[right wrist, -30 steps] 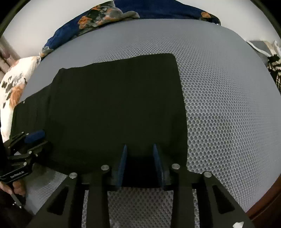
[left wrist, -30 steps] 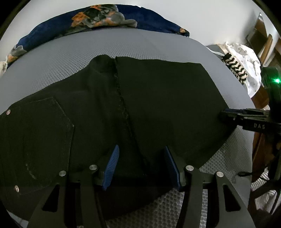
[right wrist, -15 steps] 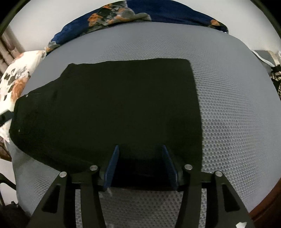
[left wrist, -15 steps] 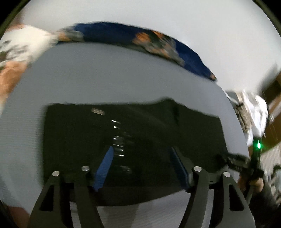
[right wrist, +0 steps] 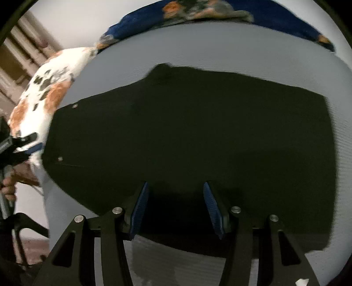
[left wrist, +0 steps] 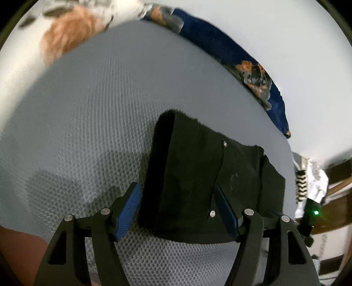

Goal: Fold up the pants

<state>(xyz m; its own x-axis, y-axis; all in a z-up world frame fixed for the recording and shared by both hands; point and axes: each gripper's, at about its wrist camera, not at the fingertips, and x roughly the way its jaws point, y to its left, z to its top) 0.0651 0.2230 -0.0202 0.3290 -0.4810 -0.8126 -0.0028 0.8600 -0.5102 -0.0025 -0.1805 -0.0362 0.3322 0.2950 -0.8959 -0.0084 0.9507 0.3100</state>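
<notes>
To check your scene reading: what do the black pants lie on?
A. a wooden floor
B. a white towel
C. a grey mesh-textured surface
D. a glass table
C: the pants lie flat on a grey surface with a honeycomb mesh pattern, showing on all sides of them.

Right gripper [right wrist: 176, 206]: jaws apart, blue pads [right wrist: 140, 209] hanging over the near edge of the pants [right wrist: 187, 136], nothing pinched between them. Pants are black, lying flat across the grey mesh mattress [right wrist: 242, 48], folded into a wide block; waist end at picture left with two rivets [right wrist: 75, 106] showing. Straight edge on the right, near edge runs just behind the pads. Left gripper [right wrist: 28, 145] at the far left edge, beside the waist end, a hand [right wrist: 8, 187] under it; can't tell whether it touches the cloth. White floral pillow [right wrist: 44, 94] beyond the waist end, blue floral blanket [right wrist: 220, 13] along the far side of the mattress. View is slightly blurred.
</notes>
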